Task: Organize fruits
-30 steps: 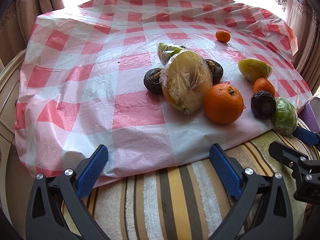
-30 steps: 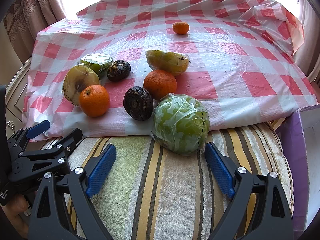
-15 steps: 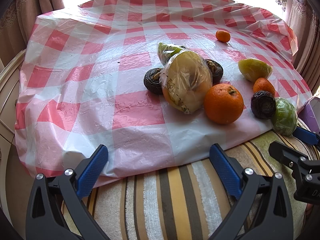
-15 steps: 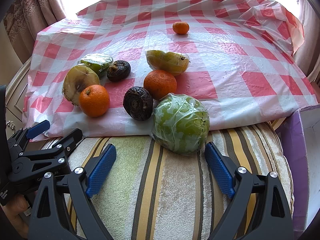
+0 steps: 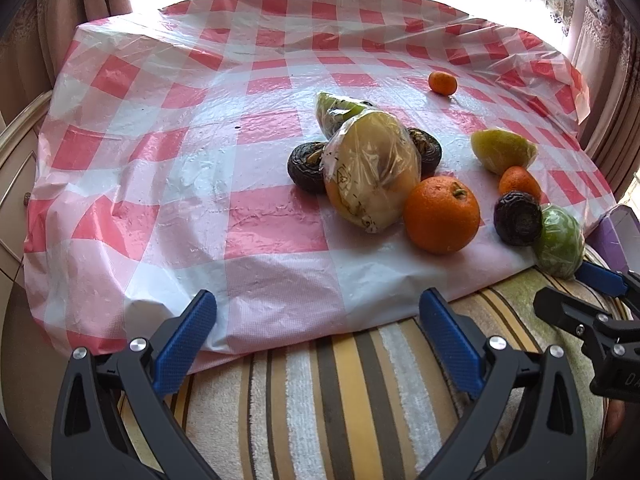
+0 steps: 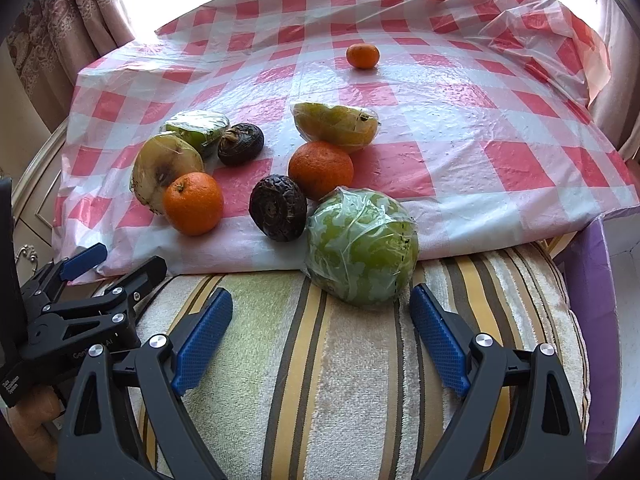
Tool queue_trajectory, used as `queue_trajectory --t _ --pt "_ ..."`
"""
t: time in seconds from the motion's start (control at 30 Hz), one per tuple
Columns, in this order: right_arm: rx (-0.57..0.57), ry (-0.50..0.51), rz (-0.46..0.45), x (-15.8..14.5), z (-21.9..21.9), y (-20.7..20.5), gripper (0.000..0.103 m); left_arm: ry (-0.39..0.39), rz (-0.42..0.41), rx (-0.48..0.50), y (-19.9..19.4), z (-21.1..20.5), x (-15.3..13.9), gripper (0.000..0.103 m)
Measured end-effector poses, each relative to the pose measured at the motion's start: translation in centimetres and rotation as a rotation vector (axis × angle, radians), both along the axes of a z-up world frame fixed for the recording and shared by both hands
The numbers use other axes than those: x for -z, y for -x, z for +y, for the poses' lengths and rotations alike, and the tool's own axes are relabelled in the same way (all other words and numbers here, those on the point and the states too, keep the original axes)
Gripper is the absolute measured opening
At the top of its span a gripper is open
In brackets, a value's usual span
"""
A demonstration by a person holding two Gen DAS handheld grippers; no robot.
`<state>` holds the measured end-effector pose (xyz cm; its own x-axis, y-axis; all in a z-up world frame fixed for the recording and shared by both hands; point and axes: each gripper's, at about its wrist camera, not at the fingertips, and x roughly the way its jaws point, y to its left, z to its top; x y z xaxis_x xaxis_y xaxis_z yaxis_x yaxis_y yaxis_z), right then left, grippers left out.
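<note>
The right gripper (image 6: pixel 320 340) is hovering wide open and empty, the wrapped green fruit (image 6: pixel 360 248) lying just ahead between its jaws (nearer than the oranges). The left gripper (image 5: pixel 316 340) is gaping empty too.

both wrist views look forward, low over the striped towel (image 5: pixel 360 400), sharing the fruit-strewn checked cloth (image 6: pixel 460 128)
</note>
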<state>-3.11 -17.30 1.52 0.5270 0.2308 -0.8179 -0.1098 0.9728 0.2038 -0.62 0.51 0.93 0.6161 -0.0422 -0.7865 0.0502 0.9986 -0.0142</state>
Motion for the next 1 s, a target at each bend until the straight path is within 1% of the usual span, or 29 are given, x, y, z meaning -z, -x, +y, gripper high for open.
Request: queue_trajectory --t 0.07,0.13,0.23,0.3,0.4,0.47,0.53,0.63,0.67,0.7,0.77,0.87,0.9,0.97,1.0 --pt "-0.030 -0.003 0.015 -0.1 -0.1 -0.2 0.088 0.029 -0.019 -0.004 0.2 0.4 -0.4 0.101" --pt "-0.044 0.002 0.011 -0.4 -0.1 -0.2 0.087 0.043 -0.041 0.000 0.5 0.6 -0.8 0.101" --pt "-0.041 0.004 -0.009 -1.0 -0.2 0.1 0.087 0.055 -0.076 0.007 1.0 0.7 -1.6 0.101" --pt "-0.016 0.001 -0.035 -1.7 -0.8 0.0 0.087 0.078 -0.105 0.012 1.2 1.0 -2.4 0.099" --pt "0.002 -0.027 -0.074 -3.0 -1.9 -0.6 0.087 0.137 -0.153 0.025 1.1 1.6 -4.1 0.099" --pt "0.025 -0.029 -0.106 -3.8 -2.4 -1.6 0.087 0.179 -0.168 0.032 0.3 2.0 -5.1 0.099" --pt "0.046 -0.048 -0.118 -4.3 -2.7 -3.0 0.087 0.234 -0.171 0.033 -1.0 2.6 -5.8 0.093" --pt "0.055 -0.065 -0.104 -4.3 -2.7 -5.2 0.087 0.344 -0.130 0.040 -4.1 3.2 -6.3 0.087" --pt "0.055 -0.071 -0.092 -4.2 -2.6 -5.9 0.087 0.372 -0.114 0.050 -5.2 3.2 -6.3 0.086" --pt "0.058 -0.076 -0.085 -4.1 -2.5 -6.6 0.087 0.384 -0.094 0.053 -6.5 3.1 -6.2 0.085" --pt "0.071 -0.071 -0.079 -3.8 -2.4 -7.7 0.086 0.381 -0.046 0.034 -8.9 2.9 -5.7 0.076" --pt "0.062 -0.048 -0.062 -3.1 -2.0 -8.8 0.079 0.407 0.057 0.015 -12.0 2.9 -3.9 0.069" --pt "0.059 -0.048 -0.054 -2.8 -1.8 -9.1 0.077 0.418 0.086 0.013 -12.8 2.8 -3.1 0.065" --pt "0.046 -0.050 -0.034 -2.2 -1.6 -9.7 0.072 0.417 0.121 0.033 -13.7 2.2 -2.3 0.063" --pt "0.037 -0.051 -0.027 -2.0 -1.4 -9.8 0.069 0.401 0.128 0.047 -13.9 1.8 -1.9 0.062"
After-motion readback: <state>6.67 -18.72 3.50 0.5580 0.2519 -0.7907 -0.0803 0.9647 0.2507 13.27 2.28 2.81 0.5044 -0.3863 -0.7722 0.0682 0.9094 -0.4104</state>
